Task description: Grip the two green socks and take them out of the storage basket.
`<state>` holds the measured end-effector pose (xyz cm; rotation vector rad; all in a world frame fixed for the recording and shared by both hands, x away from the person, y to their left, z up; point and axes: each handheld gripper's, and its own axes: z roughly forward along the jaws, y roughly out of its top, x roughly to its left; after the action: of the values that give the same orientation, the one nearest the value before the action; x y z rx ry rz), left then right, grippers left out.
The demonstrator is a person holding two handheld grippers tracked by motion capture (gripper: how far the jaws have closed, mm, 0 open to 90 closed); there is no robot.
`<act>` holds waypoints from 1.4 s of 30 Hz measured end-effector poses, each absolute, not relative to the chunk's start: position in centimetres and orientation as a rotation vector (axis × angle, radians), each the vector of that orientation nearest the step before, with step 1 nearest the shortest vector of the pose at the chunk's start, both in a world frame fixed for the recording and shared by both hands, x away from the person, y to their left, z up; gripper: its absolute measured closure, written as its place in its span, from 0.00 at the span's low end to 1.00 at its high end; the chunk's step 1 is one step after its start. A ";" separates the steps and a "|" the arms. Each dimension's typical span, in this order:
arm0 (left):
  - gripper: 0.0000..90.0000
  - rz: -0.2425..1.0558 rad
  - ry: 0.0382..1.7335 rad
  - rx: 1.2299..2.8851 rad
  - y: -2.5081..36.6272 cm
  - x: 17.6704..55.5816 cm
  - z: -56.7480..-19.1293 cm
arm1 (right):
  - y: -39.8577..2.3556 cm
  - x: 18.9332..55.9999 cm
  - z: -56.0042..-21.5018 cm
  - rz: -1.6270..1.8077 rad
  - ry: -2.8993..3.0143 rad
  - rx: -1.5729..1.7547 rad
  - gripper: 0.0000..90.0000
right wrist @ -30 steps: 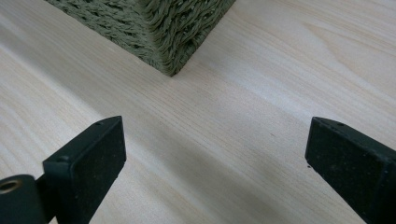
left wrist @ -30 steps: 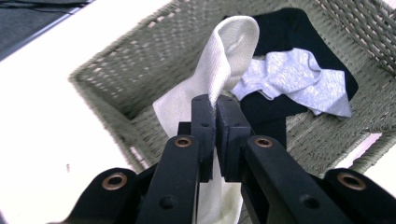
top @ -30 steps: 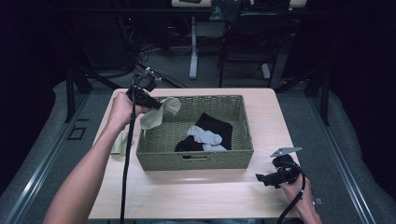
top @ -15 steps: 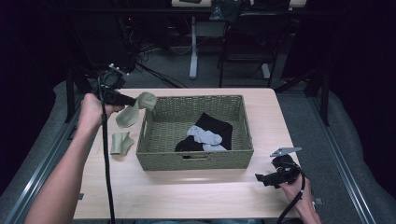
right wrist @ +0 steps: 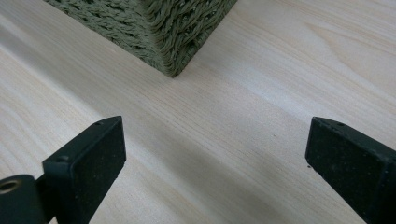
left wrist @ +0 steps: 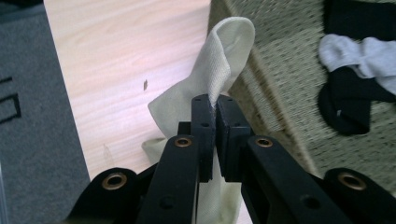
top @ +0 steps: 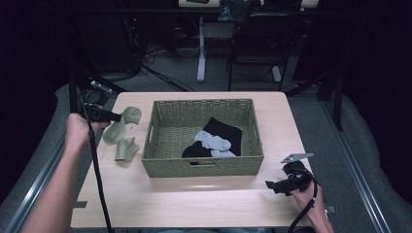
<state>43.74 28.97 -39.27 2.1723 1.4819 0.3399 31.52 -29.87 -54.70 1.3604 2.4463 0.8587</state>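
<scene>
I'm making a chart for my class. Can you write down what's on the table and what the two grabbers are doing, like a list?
table: light wooden table
basket: woven basket, middle of table
in basket: black socks and grey socks
left gripper: shut on a pale green sock, held left of the basket
second pale green sock: lying on the table under the held one
right gripper: open, holding nothing, by the basket's near right corner
</scene>
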 end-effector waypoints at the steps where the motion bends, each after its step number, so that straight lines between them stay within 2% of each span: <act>1: 0.96 0.331 1.486 2.182 29.1 43.8 -39.8 | -29.8 31.5 -54.7 0.860 2.448 1.361 0.05; 15: 0.92 0.189 1.616 2.171 29.1 45.1 -49.0 | -29.8 31.5 -54.8 0.845 2.449 1.356 0.05; 18: 0.78 0.172 1.640 2.142 29.3 45.1 -50.1 | -29.9 31.6 -54.8 0.852 2.451 1.357 0.05; 22: 0.40 0.200 1.610 2.097 29.8 44.4 -50.3 | -29.9 31.6 -54.8 0.855 2.453 1.366 0.05; 26: 0.18 0.221 1.583 2.032 30.9 42.9 -49.6 | -29.9 31.5 -54.8 0.854 2.451 1.356 0.05; 34: 0.08 0.363 1.573 2.029 31.5 38.0 -48.0 | -29.8 31.5 -54.8 0.852 2.447 1.360 0.05; 37: 0.07 0.412 1.575 2.041 31.3 35.8 -48.2 | -29.9 31.5 -54.7 0.850 2.448 1.357 0.05; 42: 0.05 0.421 1.571 2.035 30.7 32.6 -50.0 | -29.8 31.4 -54.6 0.858 2.436 1.348 0.05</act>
<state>32.57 30.74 -49.96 2.0353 1.5710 0.4211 31.39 -29.77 -54.61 1.3480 2.4359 0.8577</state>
